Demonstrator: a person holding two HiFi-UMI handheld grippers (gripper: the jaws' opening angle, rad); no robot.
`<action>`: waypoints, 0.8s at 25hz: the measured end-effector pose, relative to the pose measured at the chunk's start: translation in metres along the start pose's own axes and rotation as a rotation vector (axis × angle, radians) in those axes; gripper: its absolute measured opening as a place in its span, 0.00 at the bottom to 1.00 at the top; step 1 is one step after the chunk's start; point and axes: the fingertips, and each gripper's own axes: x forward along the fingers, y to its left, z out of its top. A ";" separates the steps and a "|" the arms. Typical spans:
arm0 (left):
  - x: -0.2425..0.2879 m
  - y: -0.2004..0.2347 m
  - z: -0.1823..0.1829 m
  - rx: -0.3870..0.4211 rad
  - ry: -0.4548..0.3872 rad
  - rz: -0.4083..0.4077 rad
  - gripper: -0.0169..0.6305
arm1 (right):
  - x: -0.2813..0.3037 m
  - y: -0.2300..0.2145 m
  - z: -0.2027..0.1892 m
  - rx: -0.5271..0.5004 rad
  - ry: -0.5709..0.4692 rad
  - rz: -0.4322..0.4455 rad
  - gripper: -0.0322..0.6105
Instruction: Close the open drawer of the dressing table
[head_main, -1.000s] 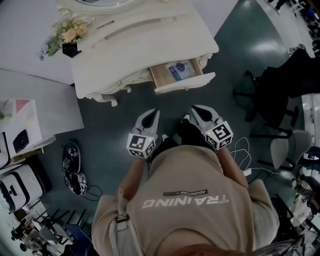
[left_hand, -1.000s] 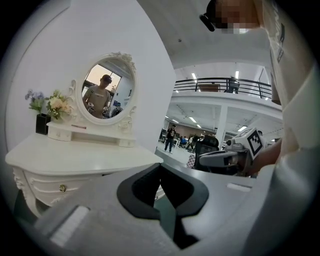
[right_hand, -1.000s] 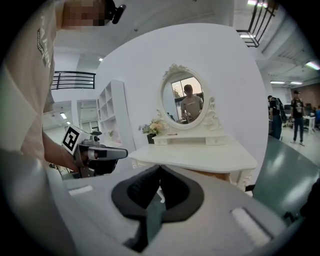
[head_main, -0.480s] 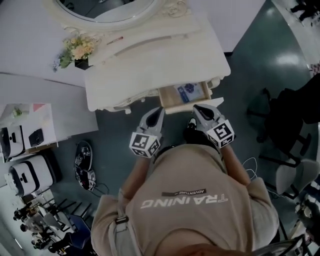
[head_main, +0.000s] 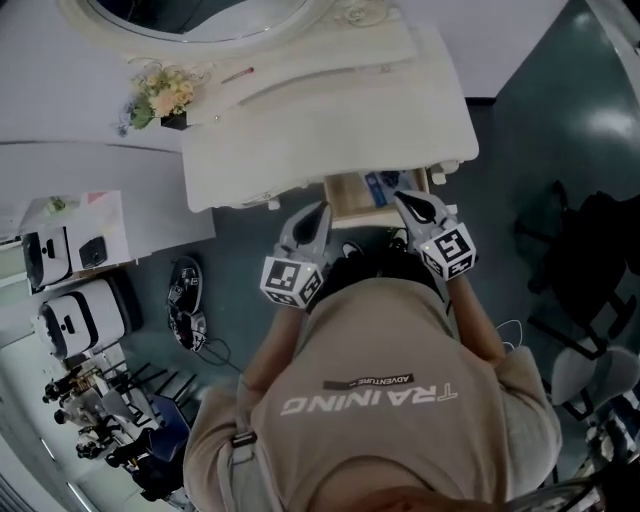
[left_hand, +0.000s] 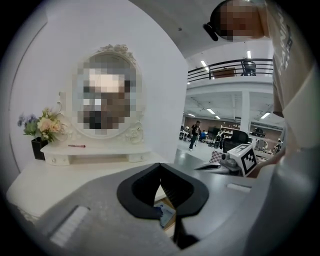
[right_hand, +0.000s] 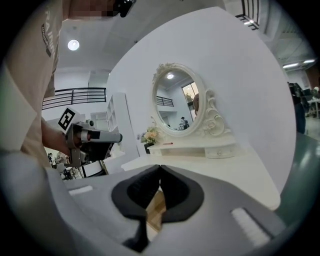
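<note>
Left gripper (head_main: 322, 210) and right gripper (head_main: 402, 199): fingers pinched together, holding nothing. The drawer (head_main: 358, 192) is half open, poking out from under the tabletop (head_main: 320, 120) toward the person, right between them.

In the head view the dressing table (head_main: 330, 110) now sits lower and larger across the upper frame. The left claw (head_main: 320, 210) and right claw (head_main: 404, 199) have moved up from mid-frame to the drawer (head_main: 360, 190), which shows less.

Cream dressing table (head_main: 330, 120), drawer (head_main: 347, 197) under its right end open, pale wood inside
</note>
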 end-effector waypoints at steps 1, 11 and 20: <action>0.003 0.001 0.000 0.003 0.007 0.003 0.04 | 0.000 -0.004 -0.004 0.006 0.009 -0.001 0.05; 0.029 -0.001 -0.007 0.007 0.022 -0.079 0.04 | -0.011 -0.012 -0.026 -0.007 0.092 -0.052 0.05; 0.023 0.023 -0.014 -0.023 -0.011 -0.203 0.04 | 0.005 -0.021 -0.113 0.130 0.285 -0.188 0.05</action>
